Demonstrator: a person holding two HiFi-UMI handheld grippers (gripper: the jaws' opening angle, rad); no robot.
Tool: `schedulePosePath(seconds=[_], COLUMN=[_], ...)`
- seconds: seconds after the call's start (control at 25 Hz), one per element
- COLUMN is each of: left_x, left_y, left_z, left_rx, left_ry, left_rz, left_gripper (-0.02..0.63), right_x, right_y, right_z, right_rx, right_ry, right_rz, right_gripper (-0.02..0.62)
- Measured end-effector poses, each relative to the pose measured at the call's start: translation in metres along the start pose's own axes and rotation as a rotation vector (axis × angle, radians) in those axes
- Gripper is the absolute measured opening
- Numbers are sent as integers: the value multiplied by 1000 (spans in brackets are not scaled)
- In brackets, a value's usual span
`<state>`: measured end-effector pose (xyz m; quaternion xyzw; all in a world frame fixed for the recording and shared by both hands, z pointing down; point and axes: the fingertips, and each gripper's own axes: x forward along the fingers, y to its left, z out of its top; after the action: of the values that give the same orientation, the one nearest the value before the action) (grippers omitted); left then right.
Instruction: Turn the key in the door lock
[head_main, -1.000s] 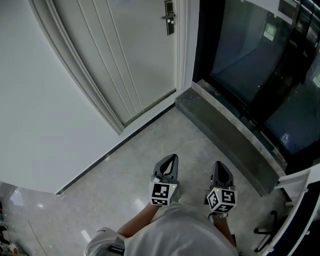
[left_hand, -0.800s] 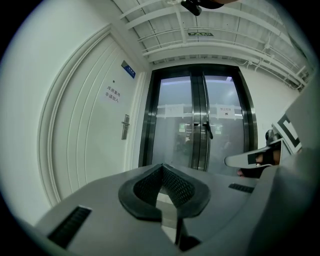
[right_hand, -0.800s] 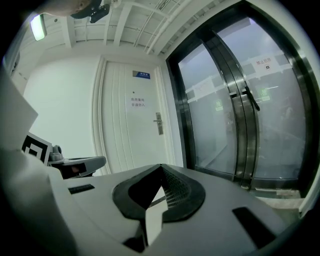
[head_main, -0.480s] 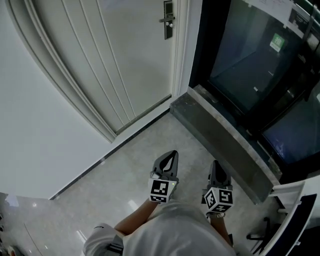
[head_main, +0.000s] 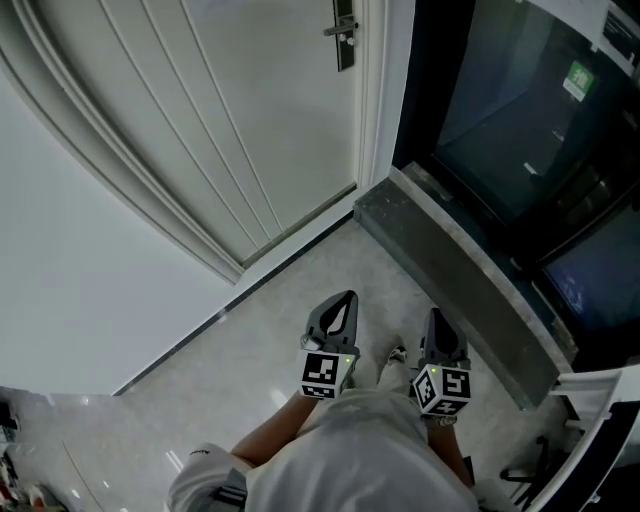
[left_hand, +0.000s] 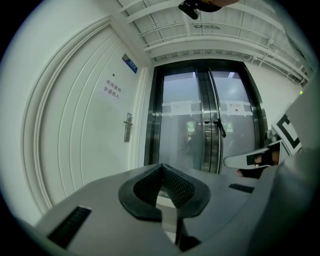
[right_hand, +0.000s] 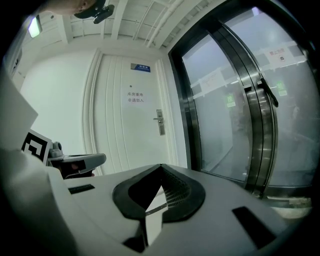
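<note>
The white panelled door (head_main: 250, 120) stands shut at the far end of the floor. Its metal lock plate with a lever handle (head_main: 344, 32) shows at the top of the head view, and also as the lock plate (left_hand: 128, 127) in the left gripper view and the lock plate (right_hand: 159, 122) in the right gripper view. No key can be made out at this distance. My left gripper (head_main: 347, 297) and right gripper (head_main: 436, 315) are held side by side, low in the head view and well short of the door. Both point roughly level toward it. Each is shut with nothing between the pads.
Dark glass sliding doors (left_hand: 210, 115) adjoin the door on the right, above a dark stone sill (head_main: 450, 265). A curved white wall (head_main: 70, 270) runs along the left. A small blue plate (left_hand: 130, 63) and printed text (left_hand: 112, 89) mark the door. A white frame (head_main: 600, 395) stands at lower right.
The door, the sill and the floor have shifted in the head view as the person walks. Both grippers keep their place side by side. A shoe tip now shows between them.
</note>
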<state>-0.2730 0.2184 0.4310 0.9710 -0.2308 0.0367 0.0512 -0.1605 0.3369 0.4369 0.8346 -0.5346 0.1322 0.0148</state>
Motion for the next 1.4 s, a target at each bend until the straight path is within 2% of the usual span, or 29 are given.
schedulePosePath(seconds=[0.16,0.36,0.96,1.4], left_x=[14,49,176,242], left_y=[7,20,19,4], left_z=[-12,-4,19,24], left_rx=[-12,-10,21,-9], left_ry=[24,18,26,8], left_rz=[25,84,233,382], left_gripper=[8,8,8,8], right_x=[25,67,186,245], right_y=[-6,-19,-113,-175], right_z=[-6,6,47,68], right_rx=[6,-7,-5,-45], right_ry=[21,20,44,51], right_rz=[29,84,200,317], right_gripper=[-8,-8,-8,-8])
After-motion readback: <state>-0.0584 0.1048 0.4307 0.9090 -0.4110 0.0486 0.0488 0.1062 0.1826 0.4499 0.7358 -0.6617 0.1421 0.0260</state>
